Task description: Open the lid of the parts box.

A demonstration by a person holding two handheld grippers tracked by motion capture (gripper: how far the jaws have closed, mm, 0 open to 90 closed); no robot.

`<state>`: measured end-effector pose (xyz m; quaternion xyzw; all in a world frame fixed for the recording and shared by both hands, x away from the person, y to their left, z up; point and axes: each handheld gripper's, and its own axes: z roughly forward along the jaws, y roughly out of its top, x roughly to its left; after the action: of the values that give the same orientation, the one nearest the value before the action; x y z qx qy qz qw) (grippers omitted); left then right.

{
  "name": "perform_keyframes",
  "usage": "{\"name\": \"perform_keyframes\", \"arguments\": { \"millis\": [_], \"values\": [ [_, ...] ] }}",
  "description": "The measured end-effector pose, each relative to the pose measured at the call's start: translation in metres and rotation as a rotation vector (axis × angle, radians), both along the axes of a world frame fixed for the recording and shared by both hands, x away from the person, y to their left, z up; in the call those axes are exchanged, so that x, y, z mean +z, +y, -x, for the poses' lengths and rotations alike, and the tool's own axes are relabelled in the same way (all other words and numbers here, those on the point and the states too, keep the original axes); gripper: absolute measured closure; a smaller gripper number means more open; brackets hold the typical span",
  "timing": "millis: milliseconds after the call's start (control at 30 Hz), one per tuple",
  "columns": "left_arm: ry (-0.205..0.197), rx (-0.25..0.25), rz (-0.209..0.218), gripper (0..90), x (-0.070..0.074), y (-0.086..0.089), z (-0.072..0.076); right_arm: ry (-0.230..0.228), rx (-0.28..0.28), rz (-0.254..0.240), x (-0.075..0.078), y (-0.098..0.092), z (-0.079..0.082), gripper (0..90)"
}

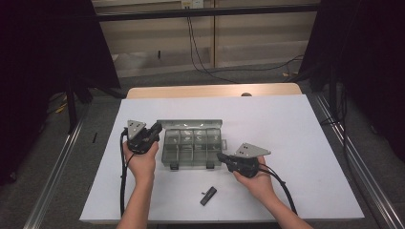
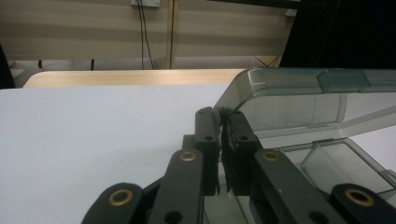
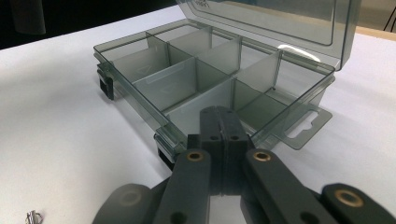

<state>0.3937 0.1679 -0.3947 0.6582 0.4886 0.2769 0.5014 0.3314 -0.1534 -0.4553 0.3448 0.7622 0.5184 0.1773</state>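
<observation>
So the clear box sits mid-table w/ its lid up, the left gripper pinching the lid's corner, & the right gripper shut tight on nothing, resting at the box's near wall.

The compartment box is smoky, glossy clear plastic, both claws matt black plastic, the tabletop matt white with a wood far edge.

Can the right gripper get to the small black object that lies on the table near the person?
Probably yes. The small black object lies on bare white table, just beside the right gripper, with nothing between them. Its jaws are shut against the organiser box, so they must open first.
</observation>
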Motion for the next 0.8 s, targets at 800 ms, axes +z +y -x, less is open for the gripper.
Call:
{"name": "perform_keyframes", "arguments": {
  "millis": [800],
  "values": [
    [0.018,0.008,-0.007,86.3,0.0071,-0.0025,-0.0103,0.002,0.001,-0.004,0.0000,-0.0001,-0.0002,90.0]
  ]
}}
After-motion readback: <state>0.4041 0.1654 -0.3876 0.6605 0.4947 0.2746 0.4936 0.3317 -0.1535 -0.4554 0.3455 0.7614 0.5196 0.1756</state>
